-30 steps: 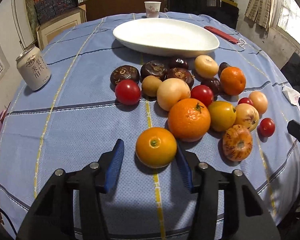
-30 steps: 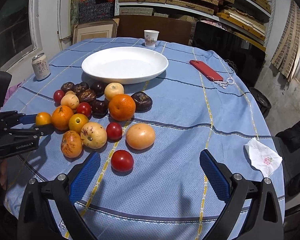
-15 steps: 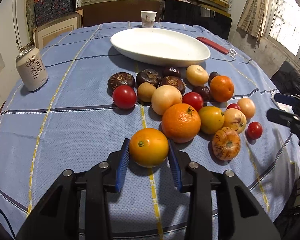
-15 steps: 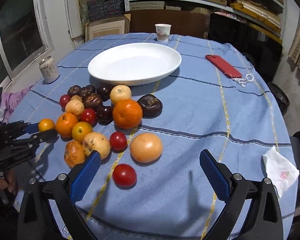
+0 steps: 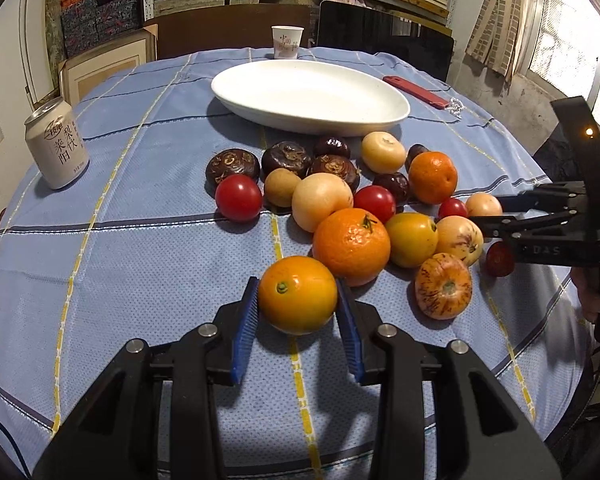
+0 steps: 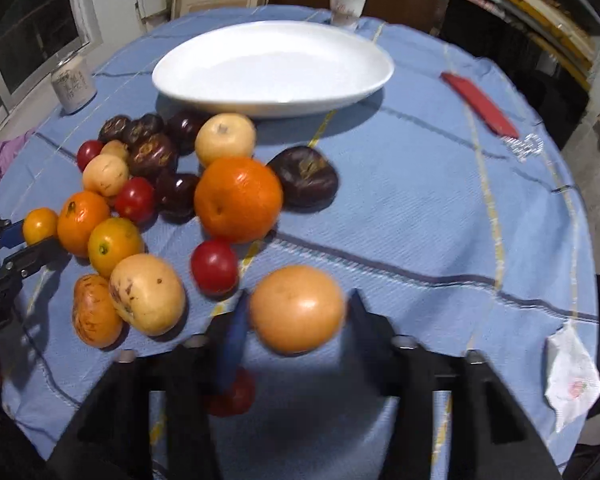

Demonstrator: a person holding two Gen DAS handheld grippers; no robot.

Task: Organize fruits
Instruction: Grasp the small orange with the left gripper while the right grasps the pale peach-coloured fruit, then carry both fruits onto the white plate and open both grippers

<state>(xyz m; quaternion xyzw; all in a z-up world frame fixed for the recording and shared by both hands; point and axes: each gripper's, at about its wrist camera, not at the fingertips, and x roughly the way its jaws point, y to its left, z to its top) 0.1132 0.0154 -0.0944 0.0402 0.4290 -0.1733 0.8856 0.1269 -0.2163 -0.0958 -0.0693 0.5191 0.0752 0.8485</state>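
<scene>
My left gripper [image 5: 298, 304] is shut on a small orange fruit [image 5: 297, 294], its blue pads pressed on both sides, at the near edge of a fruit cluster. A large orange [image 5: 351, 246] lies just behind it. My right gripper [image 6: 296, 312] has closed around a pale peach-coloured fruit [image 6: 297, 308]; the view is blurred. A red tomato [image 6: 232, 394] lies under its left finger. The white oval plate [image 5: 388, 114] stands empty behind the cluster; it also shows in the right wrist view [image 6: 374, 80].
A drink can [image 5: 56, 144] stands at the left, a paper cup [image 5: 287, 42] at the far edge, a red phone [image 5: 416, 90] at the right. A crumpled tissue [image 6: 572, 380] lies near the right edge. Dark chestnut-like fruits [image 5: 286, 158] and tomatoes [image 5: 238, 198] crowd the middle.
My left gripper closed on the small orange fruit. My right gripper moved forward over the red tomato and closed around the pale peach fruit.
</scene>
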